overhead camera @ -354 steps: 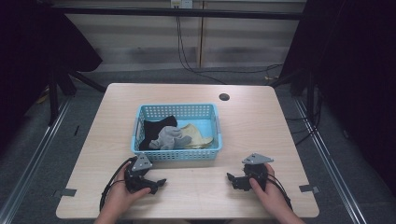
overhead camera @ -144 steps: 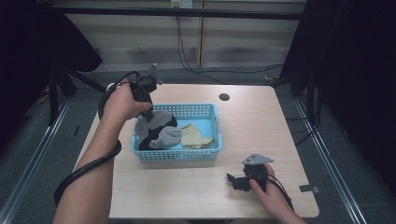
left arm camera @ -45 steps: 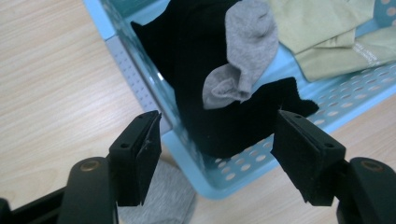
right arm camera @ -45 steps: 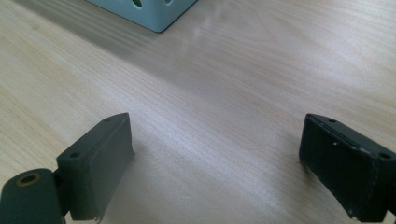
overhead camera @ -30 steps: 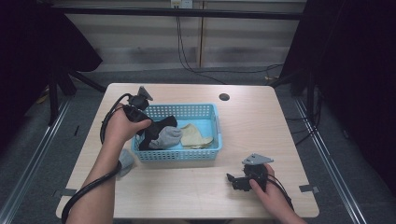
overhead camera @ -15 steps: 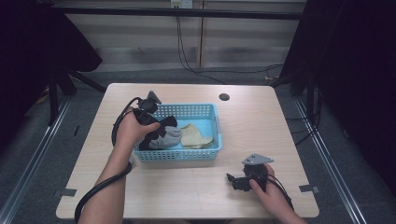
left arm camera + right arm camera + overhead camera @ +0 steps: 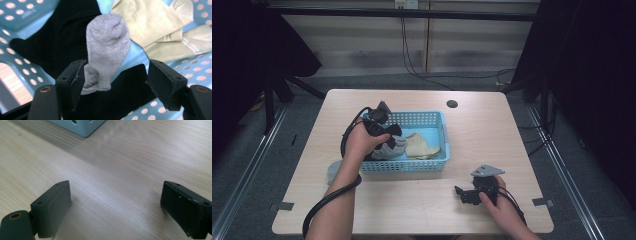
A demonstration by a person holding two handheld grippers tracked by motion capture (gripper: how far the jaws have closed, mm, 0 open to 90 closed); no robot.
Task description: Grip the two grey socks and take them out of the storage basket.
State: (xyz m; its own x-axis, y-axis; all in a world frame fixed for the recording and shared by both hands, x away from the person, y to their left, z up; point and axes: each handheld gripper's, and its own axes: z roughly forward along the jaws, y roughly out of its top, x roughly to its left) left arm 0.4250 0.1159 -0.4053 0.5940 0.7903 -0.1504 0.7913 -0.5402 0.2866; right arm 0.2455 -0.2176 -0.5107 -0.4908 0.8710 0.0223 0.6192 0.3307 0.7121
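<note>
left tool [image 7: 115, 80] now down in the basket [image 7: 439, 162], jaws apart around grey sock [image 7: 107, 50]; close on grey only, skip black sock [image 7: 62, 37]. right tool [image 7: 115, 207] apart, idle on bench [image 7: 412, 200].

Right claw [image 7: 115, 205] agape over table [image 7: 125, 165]; basket corner [image 7: 82, 126] beyond.

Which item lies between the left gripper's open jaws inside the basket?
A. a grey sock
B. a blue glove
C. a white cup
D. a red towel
A: in the left gripper view the grey sock lies between the wide-apart jaws of the left gripper, on top of a black sock in the basket.
</note>
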